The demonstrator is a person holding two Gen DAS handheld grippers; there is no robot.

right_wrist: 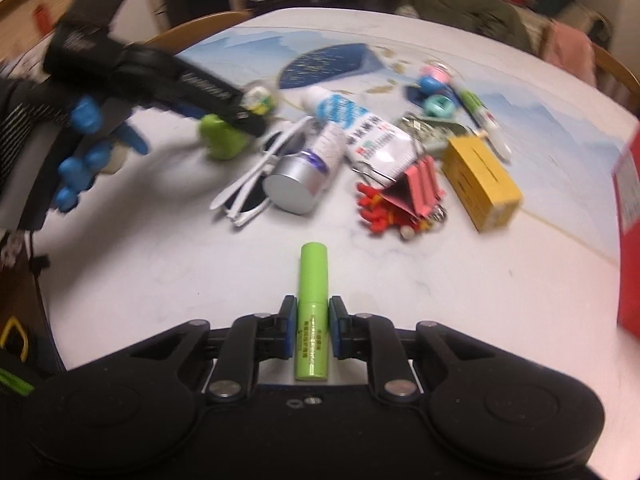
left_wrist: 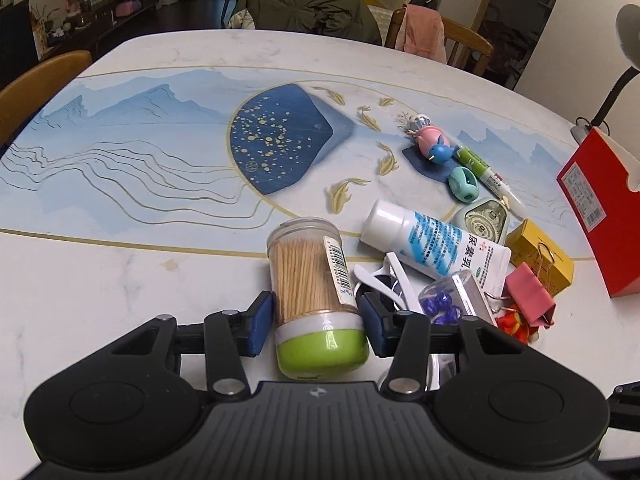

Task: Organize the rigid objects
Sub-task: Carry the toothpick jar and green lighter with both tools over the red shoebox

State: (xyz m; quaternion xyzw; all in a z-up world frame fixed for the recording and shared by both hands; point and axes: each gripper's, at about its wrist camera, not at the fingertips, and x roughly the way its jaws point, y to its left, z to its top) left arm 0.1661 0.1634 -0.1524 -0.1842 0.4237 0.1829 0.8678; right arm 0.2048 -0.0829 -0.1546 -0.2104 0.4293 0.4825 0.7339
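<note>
The left tongs (left_wrist: 316,322) are clamping a toothpick jar (left_wrist: 316,296). The right tongs (right_wrist: 312,328) are squeezing a green tube (right_wrist: 313,316), apparently off the surface (right_wrist: 440,280); clutter is lying beyond both.

Large blue Chinese characters 尿素乳 are printed on the white tube (left_wrist: 436,244) lying just beyond and to the right of the left jaws, above rows of small blue print too fine to be read. A barcode with digits that cannot be made out is carried on the label of the toothpick jar (left_wrist: 316,280) between those jaws. Small dark print is seen on the green stick (right_wrist: 312,320) between the right jaws, and on the red box (left_wrist: 592,208) far right, neither legible.
</note>
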